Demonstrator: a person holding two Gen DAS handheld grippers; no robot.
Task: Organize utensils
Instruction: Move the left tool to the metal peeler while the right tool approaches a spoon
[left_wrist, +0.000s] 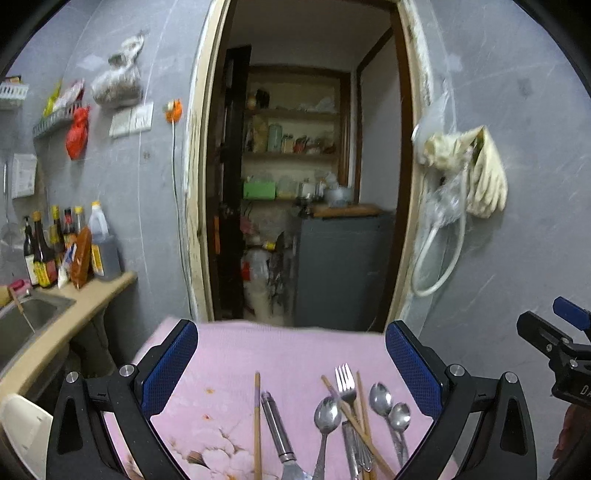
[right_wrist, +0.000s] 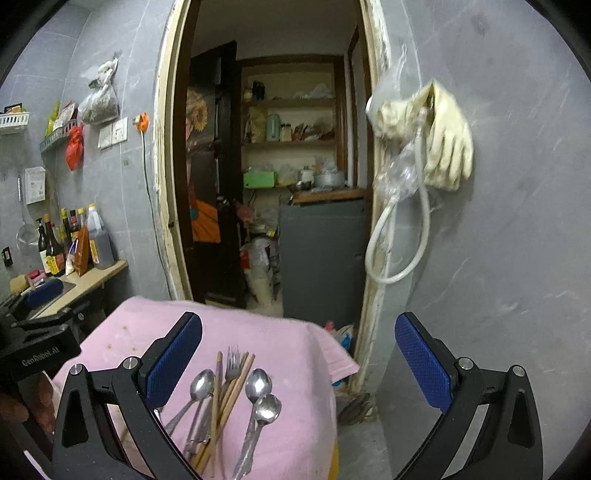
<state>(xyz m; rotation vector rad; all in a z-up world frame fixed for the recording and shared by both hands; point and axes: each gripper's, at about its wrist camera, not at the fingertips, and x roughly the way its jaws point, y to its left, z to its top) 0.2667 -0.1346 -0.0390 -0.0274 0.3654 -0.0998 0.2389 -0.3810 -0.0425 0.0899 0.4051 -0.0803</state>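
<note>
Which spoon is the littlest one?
The littlest spoon is the one farthest right on the pink cloth. It lies right beside a bigger spoon, and the third spoon lies left of the fork.

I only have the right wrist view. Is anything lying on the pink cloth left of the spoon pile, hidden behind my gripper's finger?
Observer: Yes, a steel tool with a round tubular handle lies just left of the leftmost metal spoon.
Operator: Anything beyond it?
Observer: One lone wooden chopstick, left of that tool and apart from the pile.
Operator: What is the left gripper's state?
Observer: The left gripper is open and holds nothing, above the pink cloth.
</note>
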